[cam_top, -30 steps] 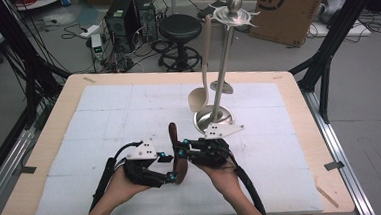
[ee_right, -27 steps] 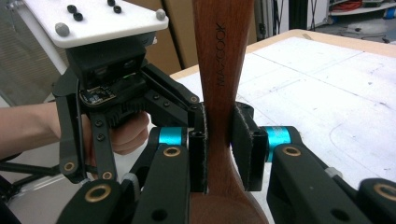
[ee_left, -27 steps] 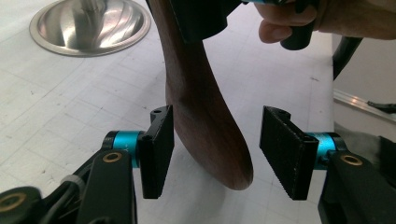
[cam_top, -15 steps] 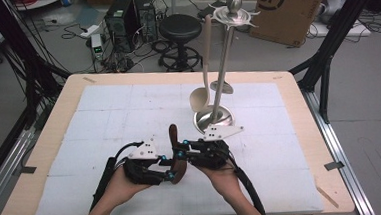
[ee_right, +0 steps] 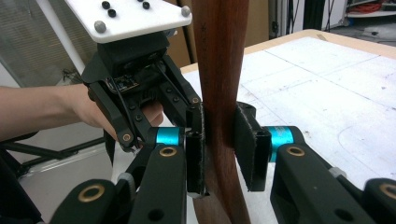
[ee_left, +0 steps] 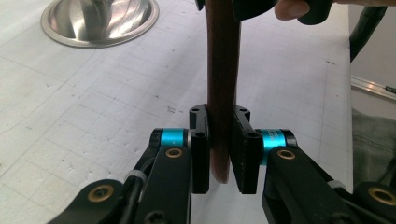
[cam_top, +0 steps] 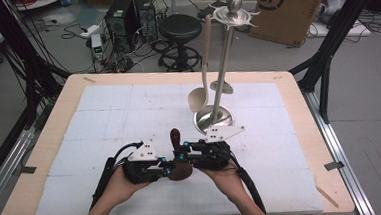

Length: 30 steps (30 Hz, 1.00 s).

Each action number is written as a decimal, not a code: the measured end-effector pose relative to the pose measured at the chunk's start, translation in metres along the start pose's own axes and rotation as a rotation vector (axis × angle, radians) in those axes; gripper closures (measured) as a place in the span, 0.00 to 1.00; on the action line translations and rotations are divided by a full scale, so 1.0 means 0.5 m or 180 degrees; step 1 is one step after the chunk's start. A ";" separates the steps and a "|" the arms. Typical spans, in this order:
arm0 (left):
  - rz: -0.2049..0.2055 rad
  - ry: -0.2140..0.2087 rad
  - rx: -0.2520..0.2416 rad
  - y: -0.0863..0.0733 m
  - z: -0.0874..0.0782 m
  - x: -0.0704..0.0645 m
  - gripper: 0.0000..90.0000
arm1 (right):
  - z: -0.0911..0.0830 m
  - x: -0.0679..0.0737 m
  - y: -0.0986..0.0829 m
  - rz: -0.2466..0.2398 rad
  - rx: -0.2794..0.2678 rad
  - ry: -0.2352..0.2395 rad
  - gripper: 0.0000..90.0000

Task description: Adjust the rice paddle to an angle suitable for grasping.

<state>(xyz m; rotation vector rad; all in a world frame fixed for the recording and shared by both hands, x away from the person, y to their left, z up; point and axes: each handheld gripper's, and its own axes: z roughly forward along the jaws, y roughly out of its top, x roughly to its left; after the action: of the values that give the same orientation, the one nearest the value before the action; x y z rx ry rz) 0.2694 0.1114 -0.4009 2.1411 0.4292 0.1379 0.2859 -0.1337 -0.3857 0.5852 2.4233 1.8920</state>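
A dark brown wooden spoon (cam_top: 175, 138) is held over the front middle of the table, handle pointing away from me. My left gripper (cam_top: 166, 170) is shut on its lower end, and in the left gripper view both pads (ee_left: 201, 149) press against the wood (ee_left: 223, 70). My right gripper (cam_top: 182, 155) comes in from the other side, its jaws shut on the spoon (ee_right: 219, 56) a little higher. The right gripper view has the left gripper (ee_right: 135, 79) just behind the spoon. Both grippers sit close together, almost touching.
A steel utensil stand (cam_top: 214, 120) with a round base stands just behind the grippers. A pale wooden spoon (cam_top: 198, 98) and a metal utensil (cam_top: 222, 88) hang from it. A white mat (cam_top: 104, 118) covers the table. A stool (cam_top: 179, 28) and a cardboard box (cam_top: 292, 6) stand beyond the far edge.
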 end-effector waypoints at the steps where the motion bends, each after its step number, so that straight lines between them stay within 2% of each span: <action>1: 0.0009 -0.0023 0.0013 0.000 0.001 -0.001 0.89 | 0.001 -0.001 -0.001 0.0003 0.0014 0.0010 0.83; 8: 0.0029 -0.0029 -0.0014 0.000 0.002 -0.002 0.89 | 0.005 0.000 -0.008 -0.0002 0.0015 0.0036 0.85; 11: -0.0008 -0.0002 -0.0068 0.001 -0.002 0.001 0.83 | 0.001 -0.001 -0.007 0.0005 0.0019 0.0032 0.85; 20: -0.0066 0.0016 -0.0095 0.000 -0.007 0.009 0.71 | -0.018 -0.013 -0.003 0.0033 -0.0025 -0.0042 0.85; 30: -0.0175 0.0079 -0.0174 -0.007 -0.027 0.027 0.66 | -0.051 -0.030 0.001 0.0062 -0.0070 -0.0163 0.85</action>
<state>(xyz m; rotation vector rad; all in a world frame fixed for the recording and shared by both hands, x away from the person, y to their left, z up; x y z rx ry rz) 0.2778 0.1288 -0.3967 2.0738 0.4930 0.1433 0.2940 -0.1618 -0.3818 0.6502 2.3713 1.8838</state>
